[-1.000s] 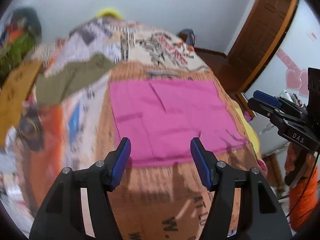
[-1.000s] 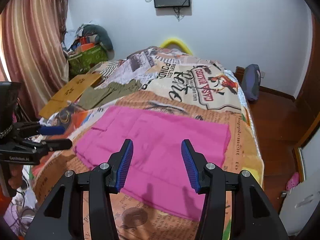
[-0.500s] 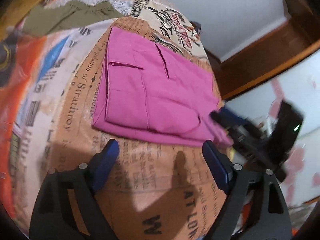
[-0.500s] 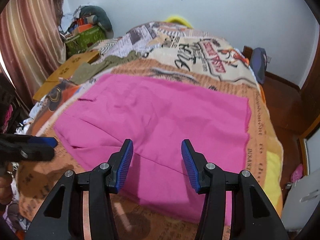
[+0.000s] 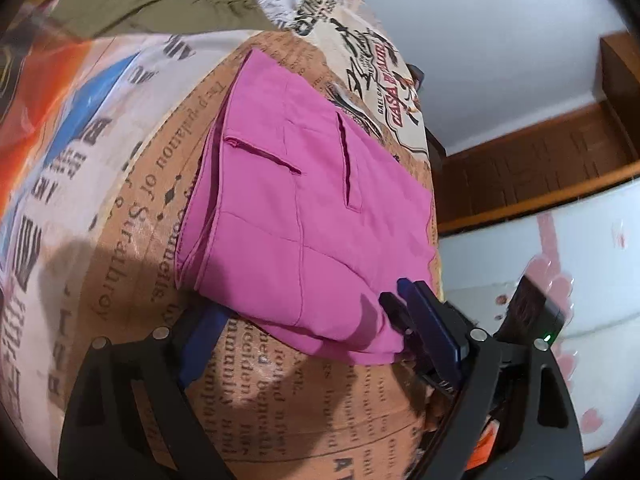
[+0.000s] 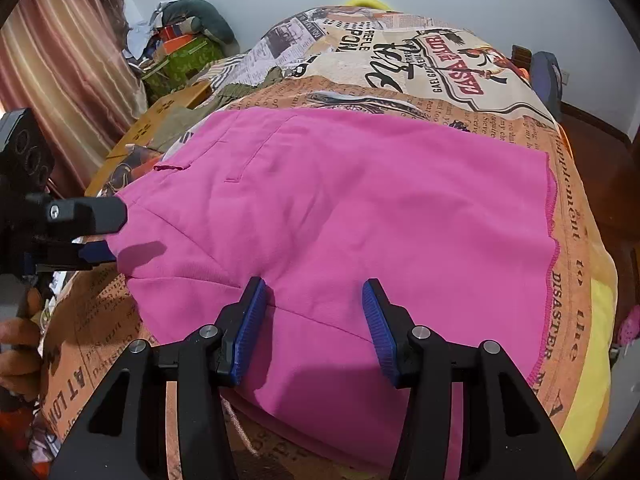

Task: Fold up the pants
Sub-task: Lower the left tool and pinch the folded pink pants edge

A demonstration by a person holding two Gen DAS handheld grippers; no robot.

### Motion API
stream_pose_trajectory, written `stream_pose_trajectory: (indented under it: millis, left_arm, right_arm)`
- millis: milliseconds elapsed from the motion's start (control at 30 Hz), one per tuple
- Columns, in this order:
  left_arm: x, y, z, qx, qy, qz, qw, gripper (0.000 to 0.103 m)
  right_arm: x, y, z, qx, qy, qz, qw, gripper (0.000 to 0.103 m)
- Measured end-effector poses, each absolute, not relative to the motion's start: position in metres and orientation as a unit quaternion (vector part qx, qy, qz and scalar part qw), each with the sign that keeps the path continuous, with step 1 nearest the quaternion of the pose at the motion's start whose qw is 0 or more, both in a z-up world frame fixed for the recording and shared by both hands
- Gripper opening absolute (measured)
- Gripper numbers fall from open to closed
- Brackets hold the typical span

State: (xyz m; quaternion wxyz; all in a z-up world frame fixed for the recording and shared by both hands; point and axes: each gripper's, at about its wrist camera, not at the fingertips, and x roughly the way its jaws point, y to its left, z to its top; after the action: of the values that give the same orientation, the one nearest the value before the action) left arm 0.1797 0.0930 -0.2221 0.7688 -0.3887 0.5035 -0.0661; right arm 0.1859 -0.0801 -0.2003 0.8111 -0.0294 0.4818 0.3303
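Two grippers work at the near edge of the pink pants (image 6: 360, 216), which lie flat on the newspaper-print bedspread (image 6: 568, 232). The right gripper (image 6: 314, 330) hovers over the pants' near hem with its blue fingers (image 6: 250, 328) spread wide and nothing between them, while the left gripper (image 5: 316, 332) sits at the pants' near left corner, its fingers also wide apart, with the cloth's edge lying between them, one pad tucked under the corner. The pants are folded into a smooth rectangle, with a slit pocket and seams showing, and an olive garment (image 5: 160, 0) lies beyond the pants on the bedspread.
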Motion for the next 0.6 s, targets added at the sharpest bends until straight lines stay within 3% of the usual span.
stream_pose_trajectory:
  millis: [433, 500, 600]
  left_arm:
    - [0.180, 0.089, -0.225, -0.416, 0.478, -0.047, 0.772, 0.088]
    - [0.188, 0.093, -0.225, -0.420, 0.475, -0.034, 0.772, 0.080]
    - [0.201, 0.099, -0.225, -0.413, 0.477, -0.008, 0.776, 0.058]
  right_arm:
    - [0.188, -0.081, -0.201, -0.019, 0.482, 0.337, 0.808, 0.046]
    - [0.188, -0.080, -0.201, -0.021, 0.481, 0.338, 0.808, 0.046]
    - [0.189, -0.080, -0.201, -0.021, 0.481, 0.341, 0.807, 0.046]
